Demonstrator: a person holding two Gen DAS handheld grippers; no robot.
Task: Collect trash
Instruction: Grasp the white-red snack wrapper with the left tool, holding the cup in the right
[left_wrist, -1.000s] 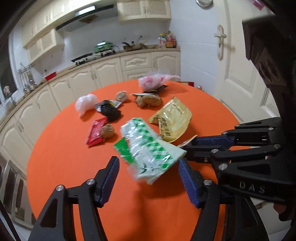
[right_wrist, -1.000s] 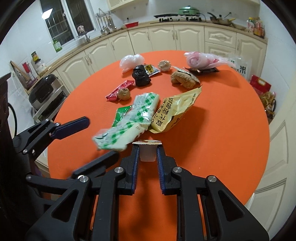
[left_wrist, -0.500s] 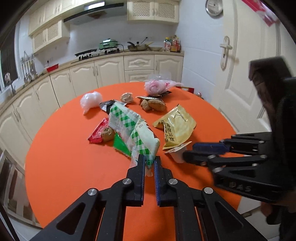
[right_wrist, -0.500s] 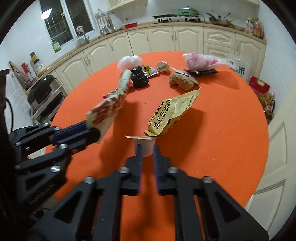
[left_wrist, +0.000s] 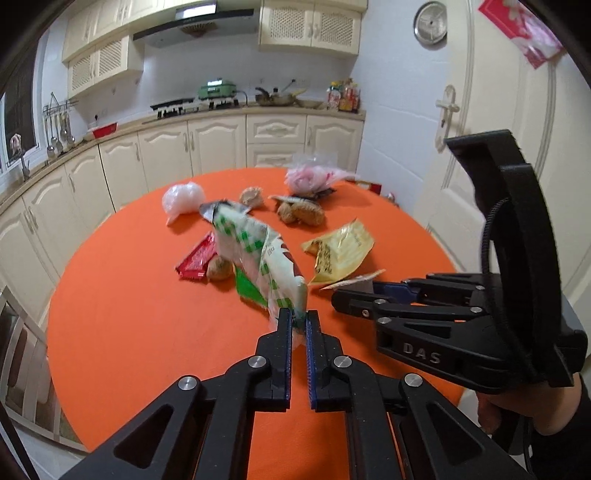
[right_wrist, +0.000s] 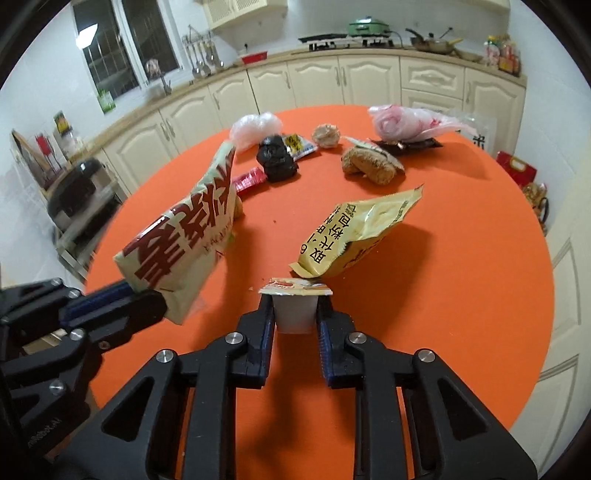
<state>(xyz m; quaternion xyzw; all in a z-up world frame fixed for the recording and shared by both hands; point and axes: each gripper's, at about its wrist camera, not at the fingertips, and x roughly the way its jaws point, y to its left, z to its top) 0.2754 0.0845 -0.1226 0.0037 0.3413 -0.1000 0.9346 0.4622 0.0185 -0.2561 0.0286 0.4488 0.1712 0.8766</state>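
setting: a round orange counter (left_wrist: 129, 332) in a kitchen, strewn with food wrappers and scraps.
left hand-held gripper (left_wrist: 298, 321): jaws pinched together on the bottom edge of a green-checked snack bag (left_wrist: 258, 254), which stands up off the counter and leans away from the camera; in the right wrist view its other face (right_wrist: 184, 236) shows large dark red characters.
right hand-held gripper (right_wrist: 295, 314): jaws clamped on the sides of a small white plastic cup (right_wrist: 294, 314) with a peeled foil lid, held upright just above the counter.
yellow packet (right_wrist: 354, 236): lies propped on the counter just beyond the cup, its near corner almost touching the foil lid.
still on the counter: red wrapper (left_wrist: 195, 258), a brown lump (left_wrist: 219, 268) beside it, a flat green wrapper (left_wrist: 249, 291) under the lifted bag, a black crumpled bag (right_wrist: 277, 162), brown buns (right_wrist: 369, 168), a clear plastic ball (left_wrist: 183, 197), a pink plastic bag (left_wrist: 308, 177).
bin: none in view.
risk, bag: the hold is only on a thin edge, so the limp bag could slide out or spill crumbs if swung fast.
risk, cup: squeezing harder may crush it; tilting could drip any residue.
risk, collision: the two hand-held grippers sit near each other, and the bag could brush the cup or drag the yellow packet.
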